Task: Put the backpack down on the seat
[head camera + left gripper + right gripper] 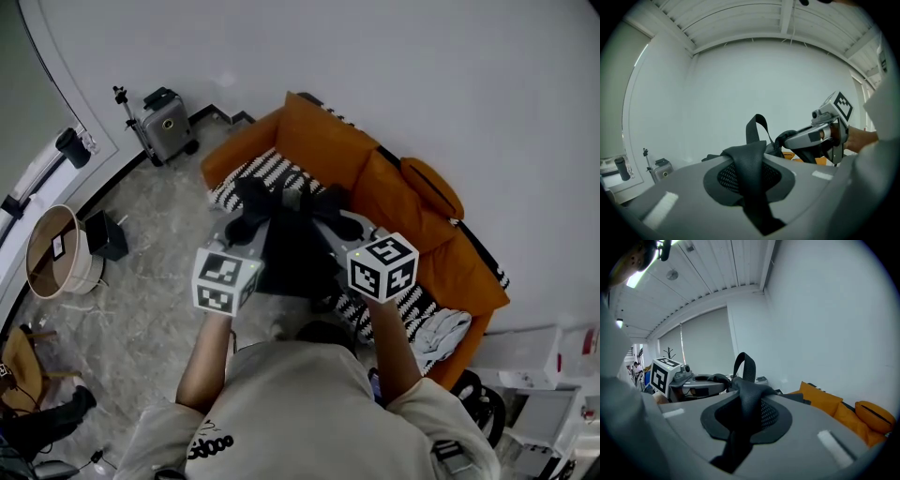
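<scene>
A black backpack (295, 242) hangs between my two grippers above the orange sofa (328, 145), over its black-and-white striped seat (272, 171). My left gripper (246, 225) is shut on one padded mesh shoulder strap (749, 168), which runs through its jaws. The right gripper (342, 221) is shut on the other mesh strap (746, 411). The backpack's top carry loop (757, 127) stands up between them. In the left gripper view the right gripper (819, 135) shows to the right; in the right gripper view the left gripper (686, 380) shows to the left. The bag's bottom is hidden from me.
Orange cushions (431, 187) lean on the sofa back, and a white cloth (441, 330) lies at the seat's near end. On the floor to the left stand a grey suitcase (165, 122), a small black box (106, 234) and a round basket (58, 251). A white wall lies behind.
</scene>
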`<state>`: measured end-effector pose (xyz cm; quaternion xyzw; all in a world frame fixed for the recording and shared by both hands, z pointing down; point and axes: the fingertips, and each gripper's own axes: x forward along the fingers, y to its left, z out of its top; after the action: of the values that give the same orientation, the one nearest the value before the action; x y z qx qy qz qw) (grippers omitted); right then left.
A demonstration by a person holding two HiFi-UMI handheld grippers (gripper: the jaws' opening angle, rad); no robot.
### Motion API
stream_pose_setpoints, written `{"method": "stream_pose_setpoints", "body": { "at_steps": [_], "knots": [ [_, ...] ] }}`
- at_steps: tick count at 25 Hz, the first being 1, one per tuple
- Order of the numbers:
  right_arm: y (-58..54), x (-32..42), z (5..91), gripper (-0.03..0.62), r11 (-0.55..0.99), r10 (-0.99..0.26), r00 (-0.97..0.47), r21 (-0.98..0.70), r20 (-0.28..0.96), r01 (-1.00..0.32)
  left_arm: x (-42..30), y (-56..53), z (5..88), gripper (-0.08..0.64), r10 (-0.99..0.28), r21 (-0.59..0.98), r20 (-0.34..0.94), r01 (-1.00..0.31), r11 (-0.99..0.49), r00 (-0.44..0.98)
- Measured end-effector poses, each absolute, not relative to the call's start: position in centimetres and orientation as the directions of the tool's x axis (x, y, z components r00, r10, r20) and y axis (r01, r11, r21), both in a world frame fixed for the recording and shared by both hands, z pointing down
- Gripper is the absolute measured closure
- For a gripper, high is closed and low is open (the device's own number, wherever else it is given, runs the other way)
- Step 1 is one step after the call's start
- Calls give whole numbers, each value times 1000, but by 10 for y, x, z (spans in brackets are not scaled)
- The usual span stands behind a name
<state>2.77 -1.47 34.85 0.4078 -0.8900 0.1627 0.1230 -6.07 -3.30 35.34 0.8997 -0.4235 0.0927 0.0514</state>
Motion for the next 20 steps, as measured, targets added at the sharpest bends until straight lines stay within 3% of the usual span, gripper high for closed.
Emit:
{"method": "stream_pose_setpoints", "body": {
  "at_steps": [20],
  "knots": [
    [-152,9,371,548,647,-639,-676,-219,367,-730,-80,-163,376,509,-767,20,245,-794,-607,593]
  ]
}}
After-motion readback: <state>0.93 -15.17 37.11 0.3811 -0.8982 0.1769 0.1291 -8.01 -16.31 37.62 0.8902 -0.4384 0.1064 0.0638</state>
